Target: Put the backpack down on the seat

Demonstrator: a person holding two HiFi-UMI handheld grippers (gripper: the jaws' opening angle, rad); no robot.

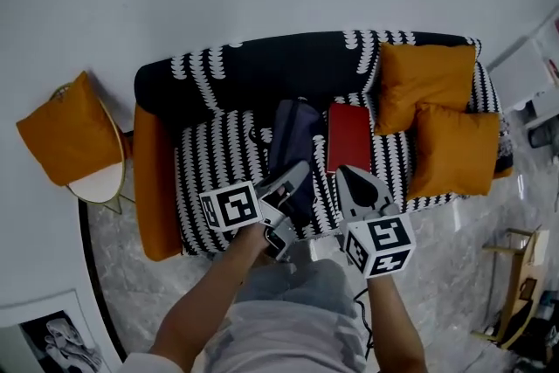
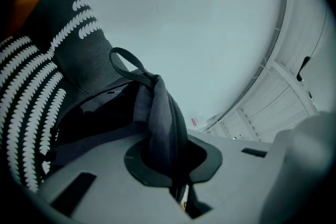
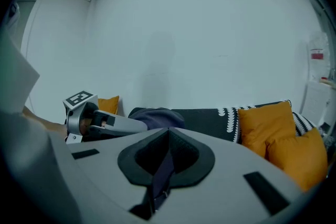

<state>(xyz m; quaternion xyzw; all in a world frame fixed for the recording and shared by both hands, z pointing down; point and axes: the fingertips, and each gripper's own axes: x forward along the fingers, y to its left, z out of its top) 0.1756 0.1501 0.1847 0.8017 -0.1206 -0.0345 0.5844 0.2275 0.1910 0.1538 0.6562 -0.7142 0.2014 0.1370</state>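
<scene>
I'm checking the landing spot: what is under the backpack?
Around the backpack the sofa's black-and-white seat shows, a red item beside it. The patch directly beneath is covered.

The sofa [image 1: 210, 162] stands on a pale marbled floor [image 1: 437, 275] against the wall. It is covered in black cloth with white scalloped stripes and has an orange arm [image 1: 155, 188] at its left end. On its seat lies a flat red thing [image 1: 349, 135]. At the right end an orange cushion [image 1: 426, 72] leans on the backrest, with a second orange cushion [image 1: 454, 151] in front of it. A dark backpack [image 1: 293, 140] is over the middle of the seat, just beside the red thing; whether it rests there cannot be told.
</scene>
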